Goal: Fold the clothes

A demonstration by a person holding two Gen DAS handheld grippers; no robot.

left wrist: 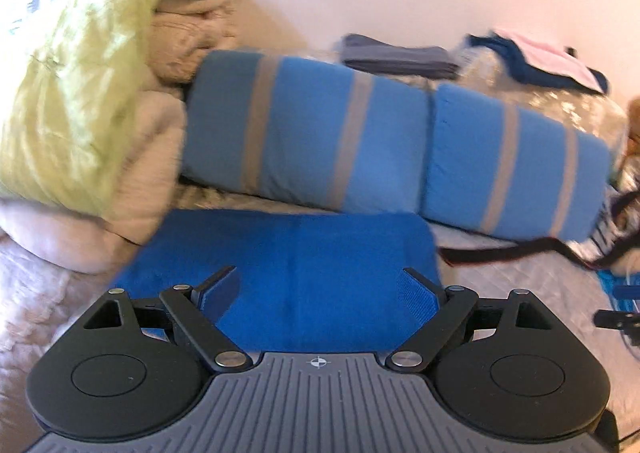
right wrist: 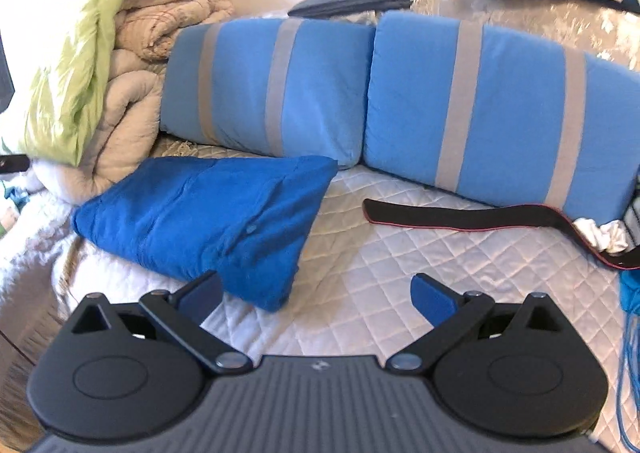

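A folded bright blue garment [left wrist: 296, 257] lies flat on the quilted bed, just below the striped pillows. My left gripper [left wrist: 320, 291] hovers above its near edge with jaws wide apart and nothing between the pads. From the right wrist view the same blue garment [right wrist: 208, 221] sits left of centre, a button showing on its fold. My right gripper [right wrist: 318, 299] stands open over bare quilt, its left finger [right wrist: 200, 293] close to the garment's near corner without gripping it.
Two blue pillows with grey stripes [right wrist: 400, 93] lean at the back. A rolled beige quilt and green blanket [right wrist: 120, 53] pile up at left. A black strap [right wrist: 460, 217] lies on the white quilt [right wrist: 380, 273] at right. Folded clothes [left wrist: 400, 57] rest behind the pillows.
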